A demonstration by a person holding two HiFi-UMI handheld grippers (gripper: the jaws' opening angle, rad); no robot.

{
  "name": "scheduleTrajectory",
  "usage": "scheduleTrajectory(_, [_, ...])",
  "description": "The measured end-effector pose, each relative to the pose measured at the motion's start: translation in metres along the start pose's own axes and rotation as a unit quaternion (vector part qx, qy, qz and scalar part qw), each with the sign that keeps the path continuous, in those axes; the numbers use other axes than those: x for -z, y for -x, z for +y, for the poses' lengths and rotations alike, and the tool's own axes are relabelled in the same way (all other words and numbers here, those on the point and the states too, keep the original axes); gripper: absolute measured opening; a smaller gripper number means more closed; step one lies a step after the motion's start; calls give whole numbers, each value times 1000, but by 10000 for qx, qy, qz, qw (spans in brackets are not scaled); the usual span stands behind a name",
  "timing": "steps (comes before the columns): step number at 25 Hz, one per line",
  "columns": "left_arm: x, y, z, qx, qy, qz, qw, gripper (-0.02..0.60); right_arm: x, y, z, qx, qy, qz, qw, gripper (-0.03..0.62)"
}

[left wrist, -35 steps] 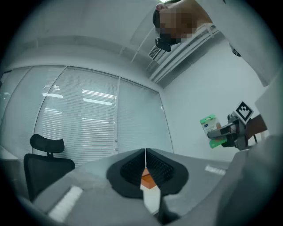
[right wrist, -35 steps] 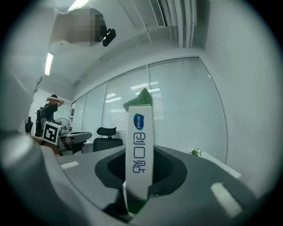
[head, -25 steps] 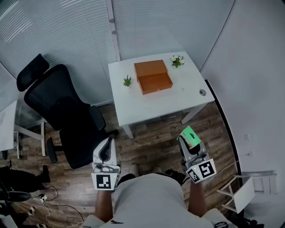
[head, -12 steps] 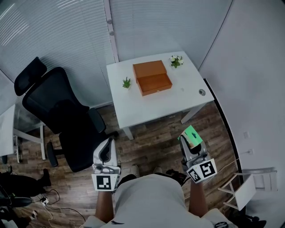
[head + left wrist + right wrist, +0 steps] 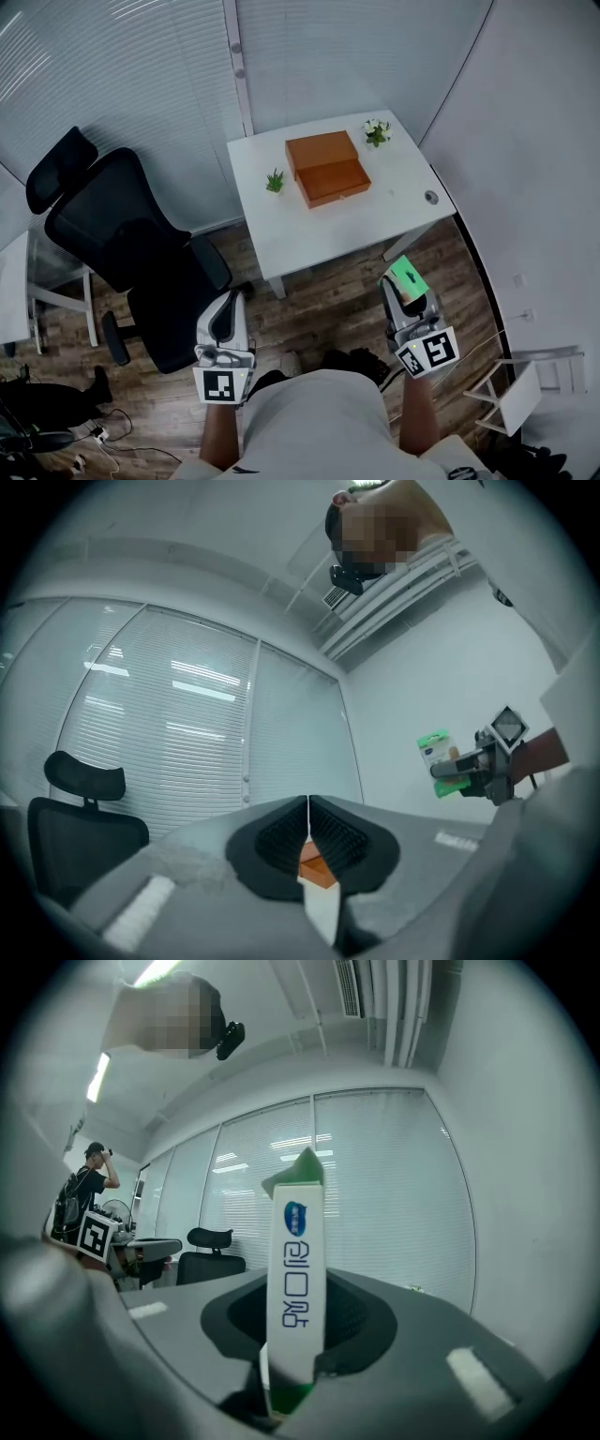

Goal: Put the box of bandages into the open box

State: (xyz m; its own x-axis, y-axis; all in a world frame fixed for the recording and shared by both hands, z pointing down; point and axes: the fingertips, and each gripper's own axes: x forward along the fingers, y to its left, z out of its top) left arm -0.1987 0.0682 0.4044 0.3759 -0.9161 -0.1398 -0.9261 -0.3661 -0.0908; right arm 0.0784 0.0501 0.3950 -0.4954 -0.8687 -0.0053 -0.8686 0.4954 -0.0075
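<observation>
**Over the plank floor, short of the bench: bandage box clamped in my right claw**

Down at the bottom of the head view I've got both claws out in front of me, above the brown wood-grain floor (image 5: 328, 300). The right claw (image 5: 403, 292) is gripping the bandage box (image 5: 404, 276), a slim carton with bright green faces. In the right gripper view it stands upright between the ribbed black pads, its narrow white edge facing the camera, with blue lettering and a blue oval logo on it. The pads press on both flat sides. The carton is in the air, well apart from the bench (image 5: 281, 234).

The left claw (image 5: 229, 302) is closed on nothing. In its own view the two black ridged pads meet along a thin vertical seam. Each claw carries a cube with a black-and-white square marker at its rear.

Ahead, the bench is a smooth white rectangle on white legs. On it sits the open box (image 5: 326, 167), orange-brown and flat, with its lid laid back behind the base as two matching rectangles. I can't tell what it's made of. Two small potted plants (image 5: 275, 180) stand on the bench, one just left of the box and one near the far right corner. A black mesh-backed office chair (image 5: 122, 234) stands to the left, and pale slatted blinds (image 5: 141, 66) cover the glass behind.
</observation>
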Motion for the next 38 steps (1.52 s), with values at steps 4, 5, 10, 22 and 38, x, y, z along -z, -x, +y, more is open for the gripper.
scheduleTrajectory(4, [1,-18,7,41,51,23,10000,12,4,-21,-3,-15,-13,71,10000,94])
scheduleTrajectory(5, [2,-23,9,43,74,32,10000,12,5,-26,-5,-26,-1,93,10000,94])
scheduleTrajectory(10, [18,-54,16,-28,126,125,9998,12,10,-61,-31,-129,54,136,9998,94])
scheduleTrajectory(22, [32,-171,22,-842,-16,129,9964,12,31,-168,-135,-904,13,334,9953,94])
scheduleTrajectory(38, [57,-235,39,-1284,-69,403,9909,12,98,-279,-222,-842,1141,890,9859,94])
